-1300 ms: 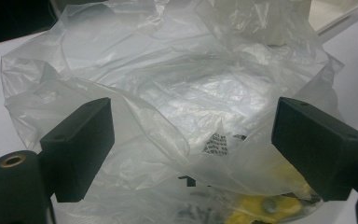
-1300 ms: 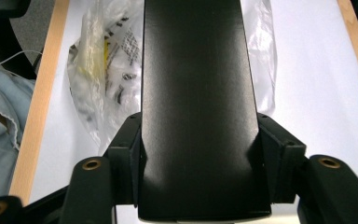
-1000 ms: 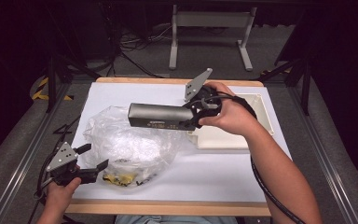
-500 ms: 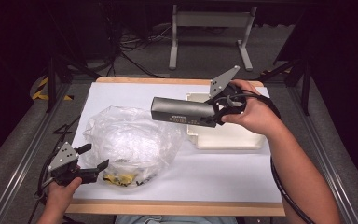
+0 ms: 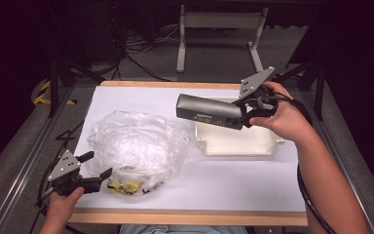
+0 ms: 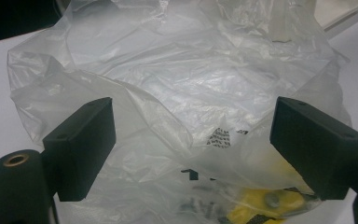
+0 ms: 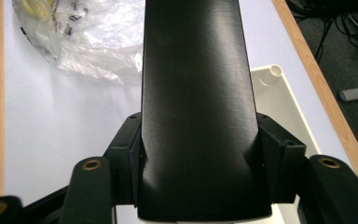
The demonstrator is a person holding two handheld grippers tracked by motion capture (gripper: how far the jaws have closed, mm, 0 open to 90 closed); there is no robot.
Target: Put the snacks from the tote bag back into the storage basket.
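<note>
High view: the right gripper (image 5: pixel 244 116), at about 2 o'clock on the white-covered tabletop (image 5: pixel 224 180), clamps one end of a long dark grey rectangular metal box (image 5: pixel 209 110) with small printed lettering on its side; the box is held level in the air, its free end pointing toward 9 o'clock, above the near-left part of a shallow cream plastic tray (image 5: pixel 238 141) that rests on the tabletop. Right gripper view: both black jaws press against the sides of the box (image 7: pixel 193 107), with the tray (image 7: pixel 279 102) below at 3 o'clock. The left gripper (image 5: pixel 93 169), at about 7 o'clock in the high view, stands wide with nothing between its pads, its jaws just beside the edge of a crumpled clear plastic bag (image 5: pixel 136 146) containing yellow and black small parts. Left gripper view: the bag (image 6: pixel 182 93) lies directly ahead of the spread jaws, its yellow contents (image 6: pixel 261 207) at 5 o'clock.
</note>
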